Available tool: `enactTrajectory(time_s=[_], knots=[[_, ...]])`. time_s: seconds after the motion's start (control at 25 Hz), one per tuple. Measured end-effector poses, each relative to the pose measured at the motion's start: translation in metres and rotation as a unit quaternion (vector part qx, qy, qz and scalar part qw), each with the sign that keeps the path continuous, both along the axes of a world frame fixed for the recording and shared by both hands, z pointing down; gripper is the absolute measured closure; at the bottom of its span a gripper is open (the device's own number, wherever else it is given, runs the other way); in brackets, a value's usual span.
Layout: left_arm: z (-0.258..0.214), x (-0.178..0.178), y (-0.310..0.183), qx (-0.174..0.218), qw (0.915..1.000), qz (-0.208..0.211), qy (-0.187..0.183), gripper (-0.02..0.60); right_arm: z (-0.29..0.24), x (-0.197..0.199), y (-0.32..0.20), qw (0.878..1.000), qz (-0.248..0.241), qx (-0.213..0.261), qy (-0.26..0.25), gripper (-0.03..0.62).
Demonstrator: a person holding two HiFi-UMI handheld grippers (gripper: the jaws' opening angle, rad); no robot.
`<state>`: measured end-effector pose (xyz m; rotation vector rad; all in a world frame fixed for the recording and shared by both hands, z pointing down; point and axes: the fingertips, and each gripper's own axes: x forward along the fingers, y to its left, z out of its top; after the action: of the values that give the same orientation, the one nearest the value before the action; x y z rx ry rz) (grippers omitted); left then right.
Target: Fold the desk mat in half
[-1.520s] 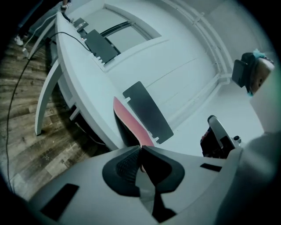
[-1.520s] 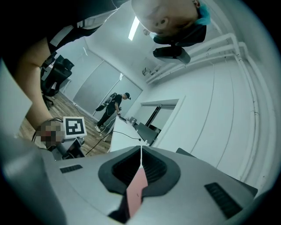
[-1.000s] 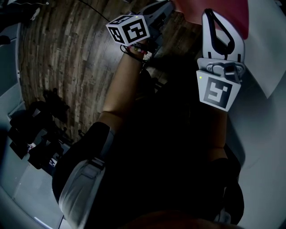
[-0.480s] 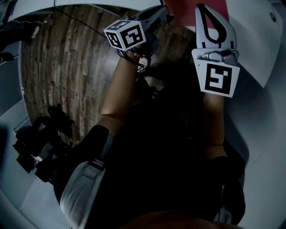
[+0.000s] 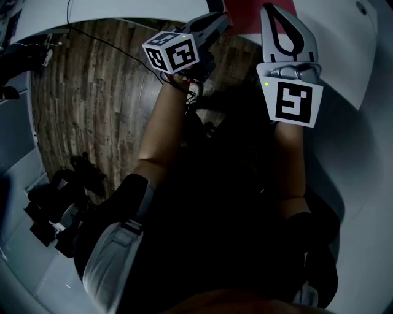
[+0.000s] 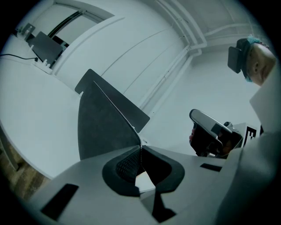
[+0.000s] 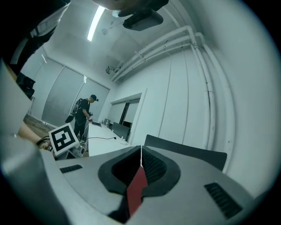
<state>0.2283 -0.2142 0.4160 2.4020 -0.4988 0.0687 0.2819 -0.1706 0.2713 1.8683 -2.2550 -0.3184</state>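
Over the smooth white table (image 6: 30,110), left gripper (image 6: 140,147) and right gripper (image 7: 141,154) each pinch the thin desk mat (image 6: 103,125), grey and red.

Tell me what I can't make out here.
Red dark-backed desk mat: head view's top edge cuts off nearly all.
Fold alignment: left gripper and right gripper views show only mat near their shut jaws.
Dark items on wooden floor: head view, too dim.
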Motion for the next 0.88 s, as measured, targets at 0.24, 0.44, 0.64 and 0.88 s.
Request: enactTrajectory(time_s=[0.24, 0.44, 0.64, 0.88], knots=[[0.010, 0.018, -0.009, -0.003, 0.9999, 0.011, -0.002, 0.557, 0.005, 0.012, -0.008, 1.000, 0.014, 0.000, -0.001, 0.563], [0.014, 0.045, -0.006, -0.006, 0.9998, 0.021, -0.001, 0.557, 0.005, 0.030, 0.001, 1.000, 0.024, -0.003, 0.002, 0.563], [0.029, 0.073, -0.004, -0.012, 0.9991, 0.039, -0.009, 0.557, 0.013, 0.048, 0.000, 0.999, 0.036, -0.008, 0.001, 0.563], [0.046, 0.110, 0.006, -0.031, 0.9980, 0.051, -0.021, 0.557, 0.017, 0.074, 0.008, 0.999, 0.046, -0.014, 0.002, 0.563]])
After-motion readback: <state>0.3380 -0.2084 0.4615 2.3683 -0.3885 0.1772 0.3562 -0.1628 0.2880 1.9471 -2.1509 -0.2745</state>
